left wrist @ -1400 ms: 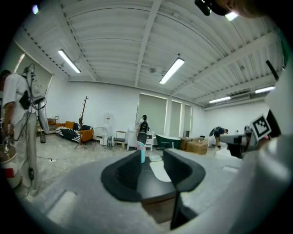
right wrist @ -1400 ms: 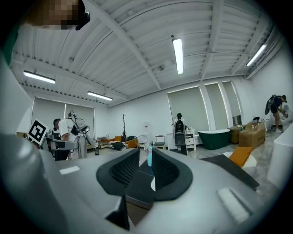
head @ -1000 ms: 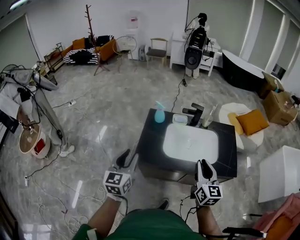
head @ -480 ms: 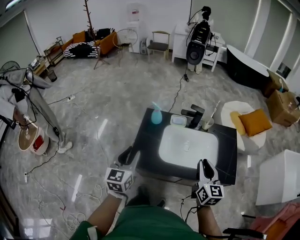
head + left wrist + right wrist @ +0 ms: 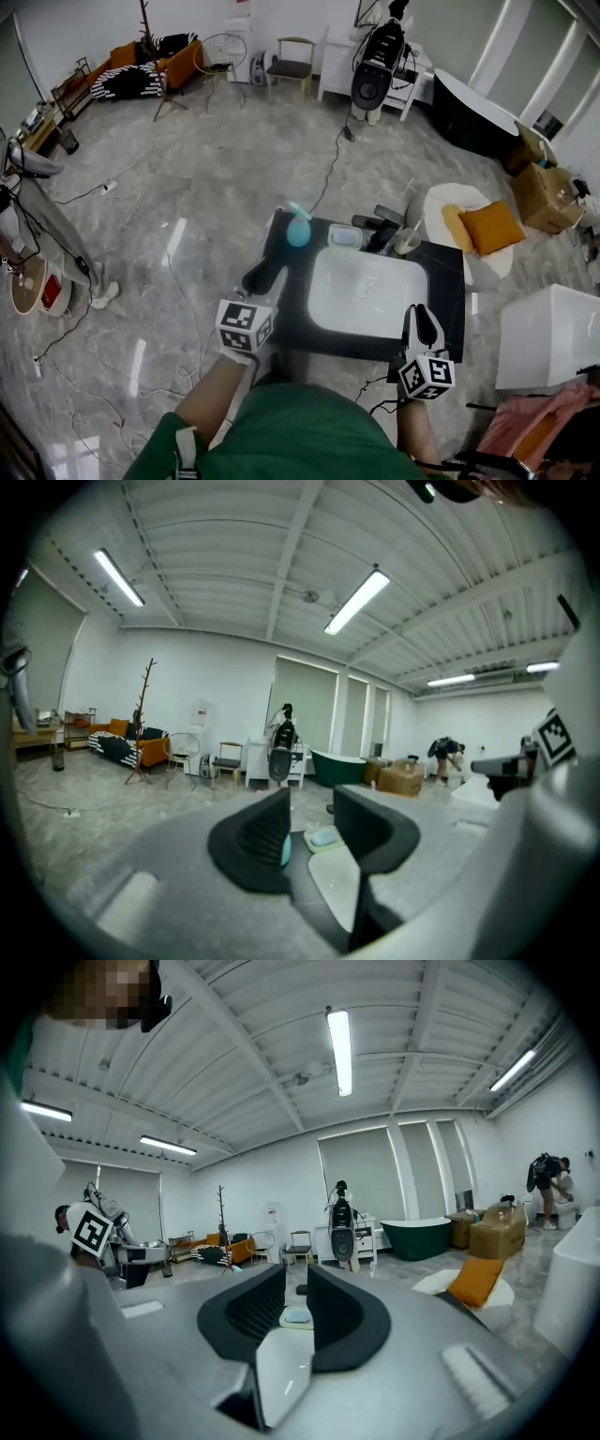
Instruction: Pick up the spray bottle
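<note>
Spray bottle [image 5: 298, 228] stands upright at the far left corner of the dark counter [image 5: 448, 286], a little above the middle of the head view. It is teal and round-bellied, with a paler trigger head on top. To its right come a soap dish [image 5: 345, 236] and the faucet [image 5: 386, 223], and a white basin [image 5: 366, 292] fills the counter's middle. The left tongs [image 5: 262, 277] hover at the counter's left edge, below the bottle and apart from it. The right tongs [image 5: 421, 324] are at lower right, well apart from it. In the left gripper view the left tongs [image 5: 310, 803] gape with nothing between them. A sliver of teal bottle [image 5: 285, 851] peeps out beside the left-hand jaw, near the frame's middle. In the right gripper view the right tongs [image 5: 296, 1281] are parted by a narrow gap and hold nothing, the soap dish [image 5: 296, 1315] showing beyond. To my eye it is a light plastic bottle, smooth and easy to topple. The rounded belly could slip, so the narrower part just under the trigger head looks the surer hold.
</note>
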A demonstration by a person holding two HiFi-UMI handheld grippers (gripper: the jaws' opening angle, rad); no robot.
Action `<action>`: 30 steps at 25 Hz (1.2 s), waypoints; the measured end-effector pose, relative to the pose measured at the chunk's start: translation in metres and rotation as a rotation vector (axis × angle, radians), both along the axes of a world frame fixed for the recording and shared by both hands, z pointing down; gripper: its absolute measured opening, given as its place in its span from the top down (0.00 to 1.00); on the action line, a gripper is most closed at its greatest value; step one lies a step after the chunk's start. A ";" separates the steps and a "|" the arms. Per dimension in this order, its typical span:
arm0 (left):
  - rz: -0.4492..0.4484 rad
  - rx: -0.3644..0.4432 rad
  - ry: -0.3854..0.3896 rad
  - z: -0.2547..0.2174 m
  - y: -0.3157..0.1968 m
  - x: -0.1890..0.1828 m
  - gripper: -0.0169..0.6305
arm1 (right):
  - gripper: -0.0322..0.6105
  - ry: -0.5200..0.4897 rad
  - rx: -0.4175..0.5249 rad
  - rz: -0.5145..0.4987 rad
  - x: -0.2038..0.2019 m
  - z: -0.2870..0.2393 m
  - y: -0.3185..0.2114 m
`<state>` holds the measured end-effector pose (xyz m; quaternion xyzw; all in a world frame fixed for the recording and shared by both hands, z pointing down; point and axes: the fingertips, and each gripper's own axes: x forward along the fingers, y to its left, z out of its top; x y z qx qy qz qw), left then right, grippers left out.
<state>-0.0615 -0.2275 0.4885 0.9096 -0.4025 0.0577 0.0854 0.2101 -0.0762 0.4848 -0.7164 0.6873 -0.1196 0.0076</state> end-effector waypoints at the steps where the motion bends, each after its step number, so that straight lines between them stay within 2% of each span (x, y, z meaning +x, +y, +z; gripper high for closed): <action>1: 0.009 0.000 -0.002 0.001 -0.010 0.001 0.75 | 0.84 0.006 -0.004 0.007 -0.001 -0.001 -0.007; 13: 0.080 -0.044 -0.058 0.032 -0.077 0.005 0.75 | 0.84 0.001 -0.064 0.071 -0.020 0.012 -0.057; 22: 0.025 -0.073 -0.111 0.059 -0.102 0.021 0.76 | 0.84 -0.023 -0.109 0.025 -0.004 0.039 -0.071; 30: -0.021 -0.062 -0.158 0.082 -0.133 0.042 0.74 | 0.84 -0.048 -0.138 0.045 0.021 0.055 -0.074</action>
